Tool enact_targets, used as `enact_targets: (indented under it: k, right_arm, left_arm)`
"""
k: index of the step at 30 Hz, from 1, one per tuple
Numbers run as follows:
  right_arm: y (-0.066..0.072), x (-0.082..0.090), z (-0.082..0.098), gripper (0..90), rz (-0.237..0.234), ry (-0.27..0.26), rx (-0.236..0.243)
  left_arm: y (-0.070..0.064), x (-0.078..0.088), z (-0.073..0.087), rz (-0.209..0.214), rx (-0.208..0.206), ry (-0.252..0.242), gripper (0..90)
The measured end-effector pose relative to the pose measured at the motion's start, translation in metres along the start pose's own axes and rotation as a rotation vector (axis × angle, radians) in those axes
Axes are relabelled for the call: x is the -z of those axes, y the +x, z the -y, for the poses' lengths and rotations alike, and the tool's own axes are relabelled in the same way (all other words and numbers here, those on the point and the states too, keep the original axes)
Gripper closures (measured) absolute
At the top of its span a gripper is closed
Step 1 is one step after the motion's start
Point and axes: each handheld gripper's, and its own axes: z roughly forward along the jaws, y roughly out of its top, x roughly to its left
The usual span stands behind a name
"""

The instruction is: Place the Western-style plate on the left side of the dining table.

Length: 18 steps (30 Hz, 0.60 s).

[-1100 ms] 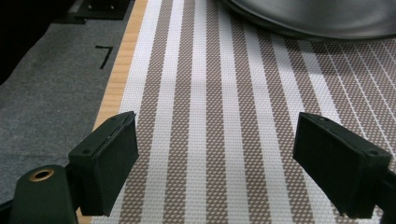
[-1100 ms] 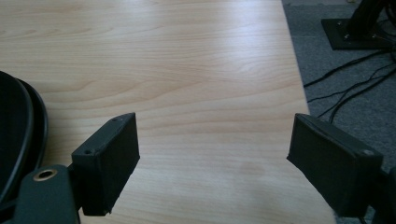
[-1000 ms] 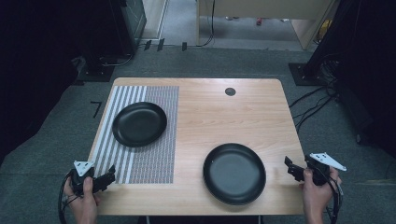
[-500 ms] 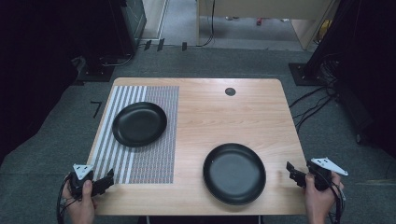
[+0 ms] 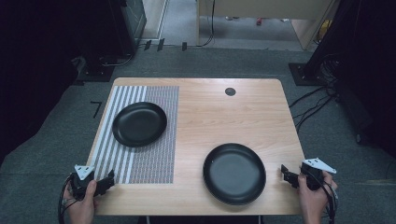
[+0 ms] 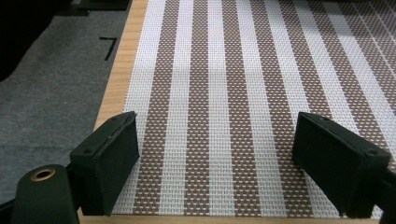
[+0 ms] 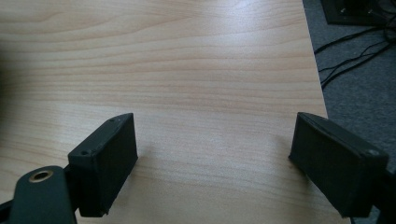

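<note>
— Plates first: what are they like?
— Two round, shallow black plates, smooth with a dull sheen. The far plate [image 5: 139, 124] lies on the woven brown-and-white striped mat [image 5: 154, 161]; the near plate [image 5: 234, 173] sits on the bare, pale wood-grain table [image 5: 224, 116].
— And the tongs?
— Left gripper [image 5: 108, 179] hovers at the mat's near corner, jaws wide apart, nothing between them. Right gripper [image 5: 286, 175] is near the near plate's right rim, not touching, jaws likewise spread.

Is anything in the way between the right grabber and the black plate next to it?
Nothing visible is. The right gripper, jaws open, sits at the wooden table's near right edge, and only bare wood lies between it and the round black plate.
</note>
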Motion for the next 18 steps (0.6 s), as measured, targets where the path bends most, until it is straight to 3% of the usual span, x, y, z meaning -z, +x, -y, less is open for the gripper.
enact_targets:
  k: [3,18]
  right_arm:
    - [0.0031,-0.0010,-0.0002,13.3,0.020,0.009,0.020]
    - [0.0036,-0.0011,-0.0002,12.7,0.027,0.009,0.012]
  left_arm:
    - [0.0003,0.0001,0.0008,0.001,0.005,-0.002,14.1]
    - [0.0004,0.0000,0.0005,0.000,0.008,0.000,13.9]
